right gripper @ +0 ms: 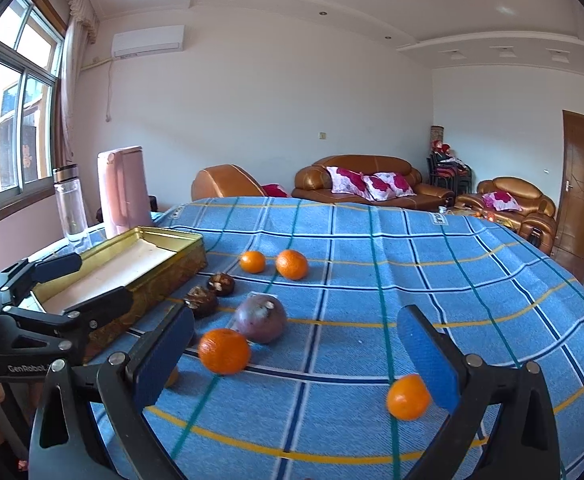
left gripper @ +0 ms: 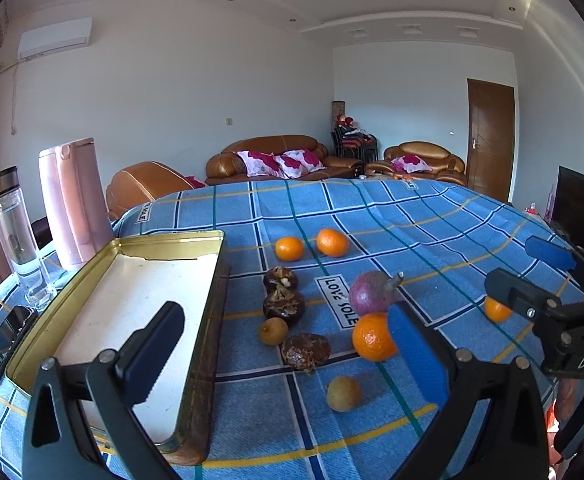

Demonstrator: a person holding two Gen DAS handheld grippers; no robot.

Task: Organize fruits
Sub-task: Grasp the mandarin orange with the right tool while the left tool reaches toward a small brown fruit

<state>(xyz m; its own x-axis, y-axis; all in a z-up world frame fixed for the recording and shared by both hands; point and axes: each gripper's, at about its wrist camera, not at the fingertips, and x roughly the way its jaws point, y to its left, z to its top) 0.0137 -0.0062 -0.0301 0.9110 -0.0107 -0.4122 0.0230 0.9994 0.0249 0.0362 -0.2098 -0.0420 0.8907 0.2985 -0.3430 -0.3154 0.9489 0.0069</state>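
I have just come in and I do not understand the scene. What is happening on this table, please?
A person holds a gripper in each hand over a table with a blue checked cloth. Both the left gripper and the right gripper are open and hold nothing. The fruit, oranges and some brown and purple pieces, lies loose on the cloth. The gold tin tray on the left has no fruit in it, so the sorting has not begun.

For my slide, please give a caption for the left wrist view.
Open left gripper above a blue plaid cloth with scattered oranges, beside an empty gold tin.
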